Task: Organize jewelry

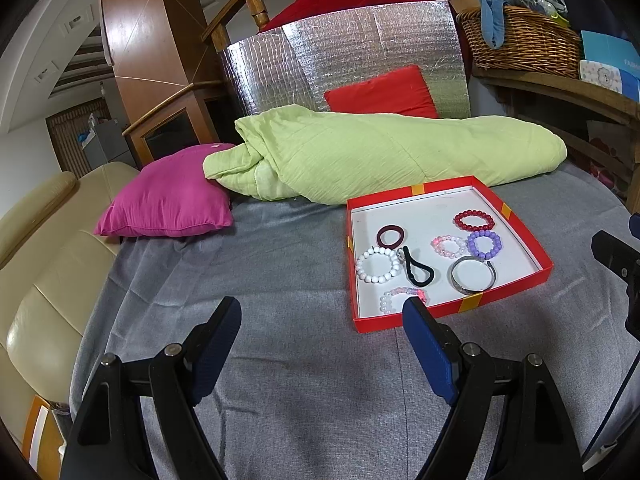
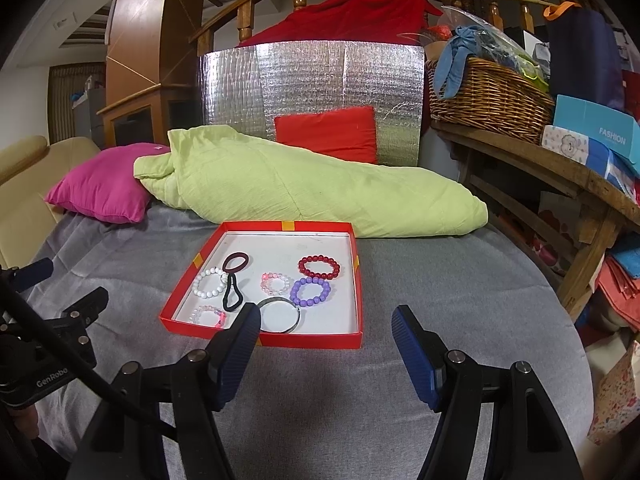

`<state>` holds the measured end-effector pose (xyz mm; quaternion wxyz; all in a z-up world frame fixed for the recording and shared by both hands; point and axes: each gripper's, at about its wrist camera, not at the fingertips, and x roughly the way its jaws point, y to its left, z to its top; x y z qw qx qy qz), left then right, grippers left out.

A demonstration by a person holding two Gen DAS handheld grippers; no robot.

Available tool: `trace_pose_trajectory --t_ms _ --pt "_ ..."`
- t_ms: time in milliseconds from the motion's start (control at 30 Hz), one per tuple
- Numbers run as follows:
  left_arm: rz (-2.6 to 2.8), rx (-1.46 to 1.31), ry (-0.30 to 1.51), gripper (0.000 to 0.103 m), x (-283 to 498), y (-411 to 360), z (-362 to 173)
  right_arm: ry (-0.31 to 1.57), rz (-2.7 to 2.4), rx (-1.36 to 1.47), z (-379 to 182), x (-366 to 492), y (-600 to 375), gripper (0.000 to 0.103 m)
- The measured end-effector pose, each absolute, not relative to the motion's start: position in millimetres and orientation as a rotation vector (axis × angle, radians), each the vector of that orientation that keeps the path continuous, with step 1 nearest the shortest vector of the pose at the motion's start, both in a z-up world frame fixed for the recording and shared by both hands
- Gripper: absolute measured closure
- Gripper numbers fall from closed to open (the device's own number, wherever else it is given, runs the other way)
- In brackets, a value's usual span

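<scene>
Nearest, the left tool (image 1: 322, 322) and the right tool (image 2: 320, 330) hang spread wide with nothing between their fingers, low over the grey bed cover (image 2: 440, 280), probably kept back to leave the box in sight. Just beyond, the shallow red box (image 2: 280, 340) lies flat with all the jewelry inside: white bracelet (image 2: 210, 282), black hair tie (image 2: 233, 294), metal bangle (image 2: 279, 315), purple bracelet (image 2: 310, 291) and red bracelet (image 2: 319, 267), each apart. That fits either a finished sort or a set waiting to be taken out. Behind lies a green quilt (image 2: 300, 188).
</scene>
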<state>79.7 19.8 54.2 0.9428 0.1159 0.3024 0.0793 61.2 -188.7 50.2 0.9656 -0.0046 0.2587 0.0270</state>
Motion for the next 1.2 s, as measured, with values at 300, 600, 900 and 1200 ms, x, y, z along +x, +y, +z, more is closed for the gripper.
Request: trace_pose_trajectory --t_ms 300,600,900,1200 --pt "0.164 0.228 0.614 0.020 78 24 56 0.530 0.060 -0.001 50 62 -184 0.031" --pt "0.169 0.223 0.607 0.020 76 28 58 0.533 0.070 -0.014 48 63 -172 0.031" --pt "0.181 0.226 0.607 0.020 76 29 58 0.532 0.072 -0.014 48 63 -174 0.031" --pt "0.146 0.194 0.602 0.020 79 25 54 0.538 0.055 0.013 45 67 -191 0.031"
